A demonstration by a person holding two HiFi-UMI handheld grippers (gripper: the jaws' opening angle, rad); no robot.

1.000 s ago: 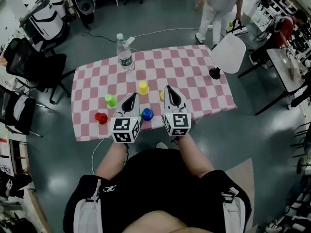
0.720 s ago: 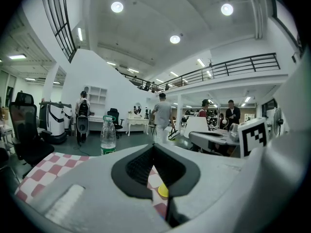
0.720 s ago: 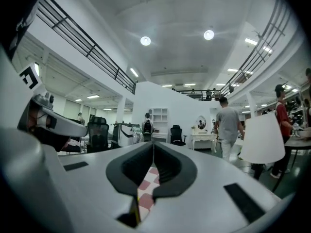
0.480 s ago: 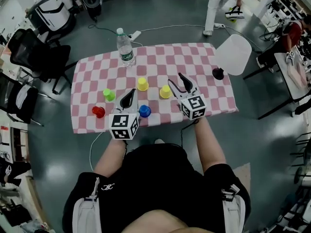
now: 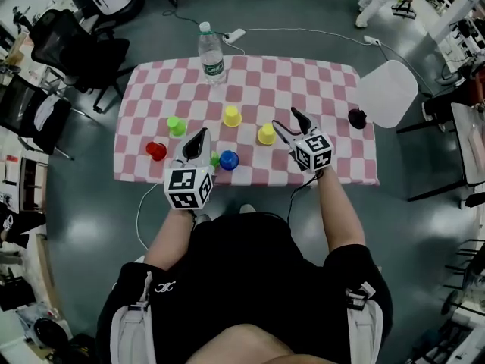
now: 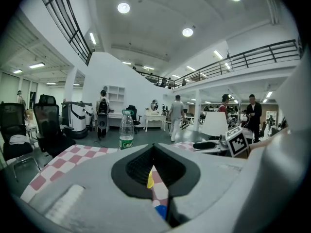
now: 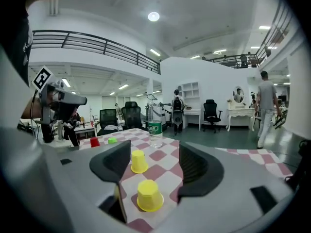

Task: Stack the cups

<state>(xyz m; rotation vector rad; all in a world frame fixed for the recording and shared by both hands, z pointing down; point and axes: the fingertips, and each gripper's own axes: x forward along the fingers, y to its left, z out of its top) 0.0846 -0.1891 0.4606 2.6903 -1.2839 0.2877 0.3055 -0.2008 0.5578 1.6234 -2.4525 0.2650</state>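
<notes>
My right tongs (image 5: 289,124) just spread wide, nothing pinched. Near yellow cup (image 7: 149,195) on worktop (image 5: 303,82), ahead between jaws, untouched. Left tongs (image 5: 198,141) pressed together, seemingly idle. Advise: advance level, centre cup, pinch mid-wall gently.

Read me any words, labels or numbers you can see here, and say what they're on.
Nothing is legible.
Label on the bottle: green, print too small to read.
The left cube and right cube: black-and-white marker squares, no words.
Logo on the shorts: too small to read.
</notes>
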